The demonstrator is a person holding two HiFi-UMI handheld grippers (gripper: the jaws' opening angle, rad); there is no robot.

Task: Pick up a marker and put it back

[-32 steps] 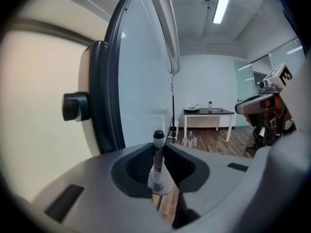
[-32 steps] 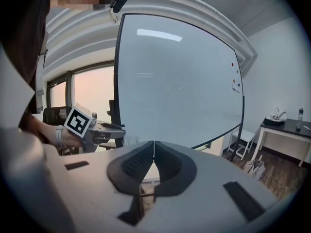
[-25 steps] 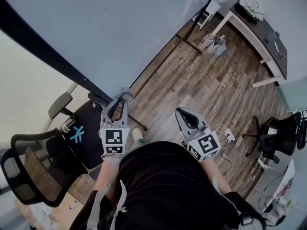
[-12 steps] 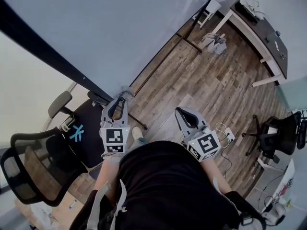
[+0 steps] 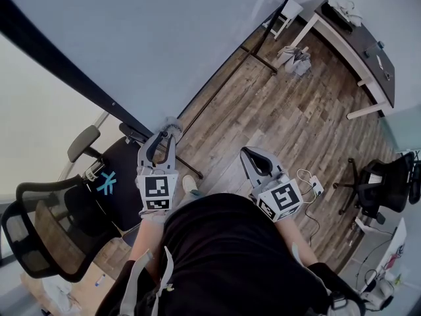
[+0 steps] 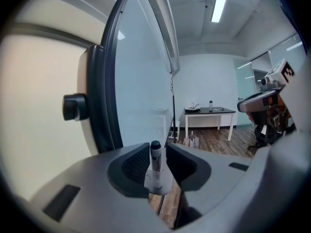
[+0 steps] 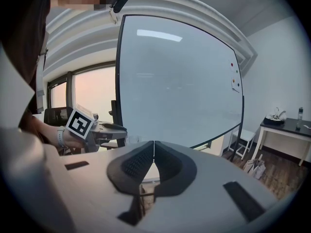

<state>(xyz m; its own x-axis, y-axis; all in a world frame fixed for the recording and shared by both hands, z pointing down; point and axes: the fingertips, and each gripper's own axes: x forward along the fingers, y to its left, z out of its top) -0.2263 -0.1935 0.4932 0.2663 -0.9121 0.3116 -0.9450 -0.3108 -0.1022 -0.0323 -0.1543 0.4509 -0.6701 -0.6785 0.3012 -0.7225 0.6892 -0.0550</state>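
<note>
The left hand-held gripper (image 6: 156, 148) is recorded beside the dark frame of the whiteboard (image 5: 164, 38), its jaws having just been opening. A marker (image 6: 155, 160) (dark-capped, upright) is observed between the pads, seated in a pale holder (image 6: 159, 184). A gap is noted on its right side, so it is not clamped. The right hand-held gripper (image 7: 153, 147) is held apart from the board, jaws closed together with nothing between them.
</note>
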